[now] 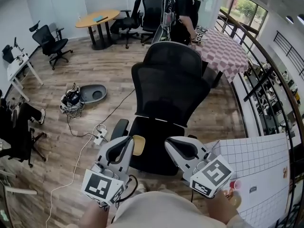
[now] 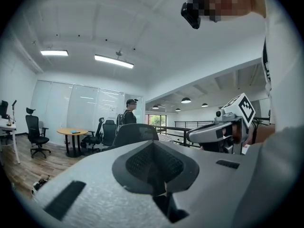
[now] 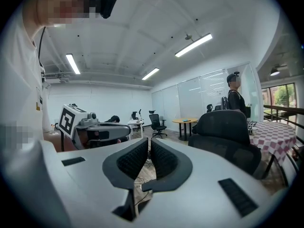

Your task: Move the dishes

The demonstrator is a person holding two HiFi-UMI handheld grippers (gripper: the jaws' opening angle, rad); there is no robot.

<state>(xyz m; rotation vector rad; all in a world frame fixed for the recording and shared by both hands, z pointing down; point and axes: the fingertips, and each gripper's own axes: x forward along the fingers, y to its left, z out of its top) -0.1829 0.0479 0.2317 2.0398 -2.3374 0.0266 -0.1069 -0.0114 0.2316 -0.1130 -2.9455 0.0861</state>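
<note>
Your left gripper point(image 1: 124, 141) is closed, with nothing in it. Your right gripper point(image 1: 175, 145) is all but closed, with only a sliver of gap, and also empty. Both point at the black office chair point(image 1: 168, 91). Just beside your right gripper, a small pink item point(image 1: 236, 185) sits on the white gridded table point(image 1: 259, 160). I cannot tell whether it is a dish.

Wood-plank floor point(image 1: 118, 75), black mesh chair point(image 1: 168, 87), checked cloth table cover point(image 1: 225, 53), matt grey plastic right gripper point(image 3: 149, 141)
</note>
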